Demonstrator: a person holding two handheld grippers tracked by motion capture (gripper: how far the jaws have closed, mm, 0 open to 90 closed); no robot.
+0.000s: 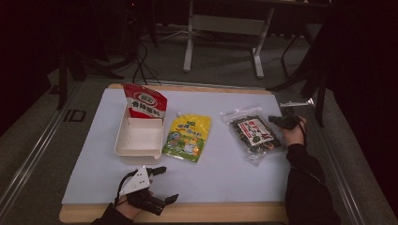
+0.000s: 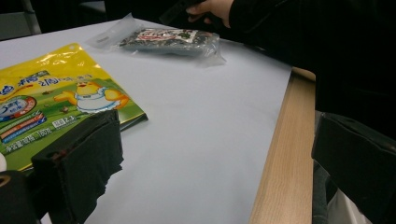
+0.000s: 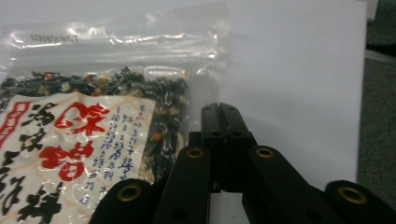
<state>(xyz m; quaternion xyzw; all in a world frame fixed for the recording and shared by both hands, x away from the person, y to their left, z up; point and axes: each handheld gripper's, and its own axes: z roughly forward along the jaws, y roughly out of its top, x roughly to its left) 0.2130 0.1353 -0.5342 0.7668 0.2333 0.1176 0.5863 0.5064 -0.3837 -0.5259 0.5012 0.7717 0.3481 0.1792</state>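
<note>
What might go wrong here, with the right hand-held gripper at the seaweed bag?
1. The right hand-held gripper has its jaws closed beside the clear seaweed bag, seemingly pinching only its thin edge; that film could slip free.
2. The bag lies near the table's right edge; a nudge may push it off.

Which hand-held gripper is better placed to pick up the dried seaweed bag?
Right. The right hand-held gripper sits at the seaweed bag's edge, jaws shut, apparently on its clear margin. The left hand-held gripper is open, near the table's front edge.

Yellow pouch (image 1: 187, 137), red bag (image 1: 145, 100), white tray (image 1: 139, 139), clear dark-speckled packet (image 1: 254, 132).
</note>
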